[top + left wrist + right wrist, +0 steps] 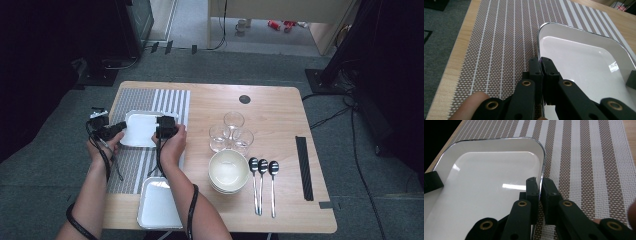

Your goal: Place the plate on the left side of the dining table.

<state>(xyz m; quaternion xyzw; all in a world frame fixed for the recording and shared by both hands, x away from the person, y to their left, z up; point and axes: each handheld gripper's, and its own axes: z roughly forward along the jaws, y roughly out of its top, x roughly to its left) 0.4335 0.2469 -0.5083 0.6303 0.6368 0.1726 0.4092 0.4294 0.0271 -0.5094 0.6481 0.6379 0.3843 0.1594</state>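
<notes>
- Wooden table (280,107) on grey carpet, dark gear and cables around it, and a striped mat (172,102) covering the left part of the tabletop.
- A white tray (139,131) sits over the mat, roughly mid-left of the table, held from both sides.
- Left gripper (541,65) has its jaws pinched tight on the tray's rim near a rounded corner, one jaw inside the tray, the other outside over the mat. In the high view it's at the tray's left edge (116,129).
- Right gripper (539,185) does the same on the opposite rim: jaws closed on the thin edge, inner one over the white bottom, outer one over the mat. From above it's at the tray's right edge (165,129).
- Can't tell if the tray is lifted or resting on the mat.
- A second tray (157,202) lies at the near edge of the table, partly under the right forearm.
- Right of the mat: three glasses (231,132) in a cluster, stacked bowls (228,171) just in front of them, then three spoons (263,185) side by side.
- A black strip (304,167) lies along the right side, well apart from everything else.
</notes>
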